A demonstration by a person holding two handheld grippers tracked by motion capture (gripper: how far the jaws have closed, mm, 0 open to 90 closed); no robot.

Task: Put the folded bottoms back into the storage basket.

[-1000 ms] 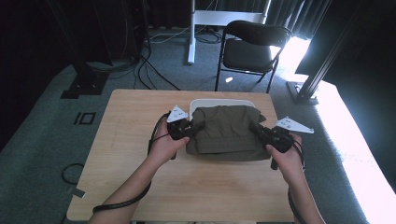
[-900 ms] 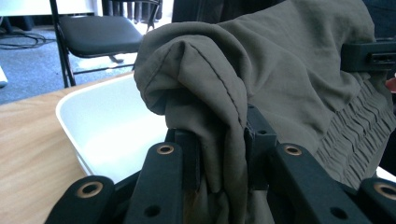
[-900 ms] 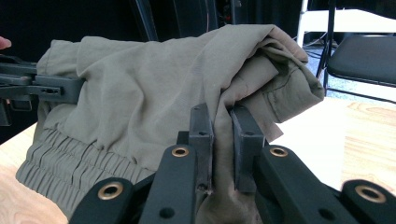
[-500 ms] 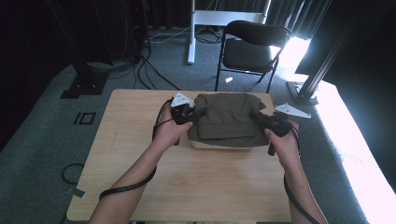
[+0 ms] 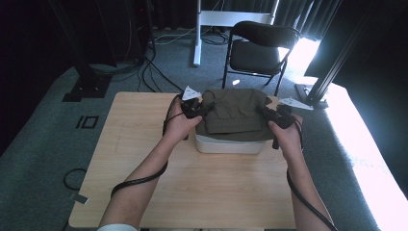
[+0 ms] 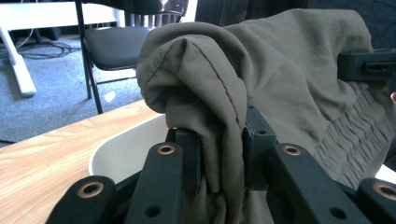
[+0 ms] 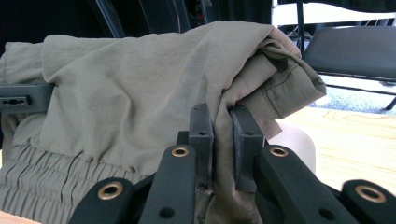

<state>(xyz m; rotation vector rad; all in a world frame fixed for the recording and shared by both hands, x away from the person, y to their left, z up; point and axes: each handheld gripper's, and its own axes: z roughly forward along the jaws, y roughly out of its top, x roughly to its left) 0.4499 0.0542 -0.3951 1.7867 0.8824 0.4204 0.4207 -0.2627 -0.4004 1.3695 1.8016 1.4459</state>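
Observation:
An olive-green folded garment (image 5: 235,113) hangs stretched between my two grippers above a white tub (image 5: 226,144) near the table's far edge. My left gripper (image 5: 196,109) is shut on the garment's left edge (image 6: 219,140), cloth pinched between its black jaws. On the other side my right gripper (image 5: 273,115) is shut on the right edge (image 7: 222,140). The garment's elastic waistband (image 7: 51,182) droops at the lower side. The tub's white rim (image 6: 126,144) lies just under the cloth. Each gripper view shows the opposite gripper's black jaw at the garment's far edge.
A wooden table (image 5: 192,187) carries the tub. Beyond its far edge stands a black folding chair (image 5: 257,50) and a white desk leg (image 5: 197,33). Cables (image 5: 149,67) run over the grey carpet. A black frame post (image 5: 337,62) rises at the right.
Both grippers carried the garment away from the person and lifted it, from the table's middle to above the tub near the far edge. The tub's front wall has come into sight.

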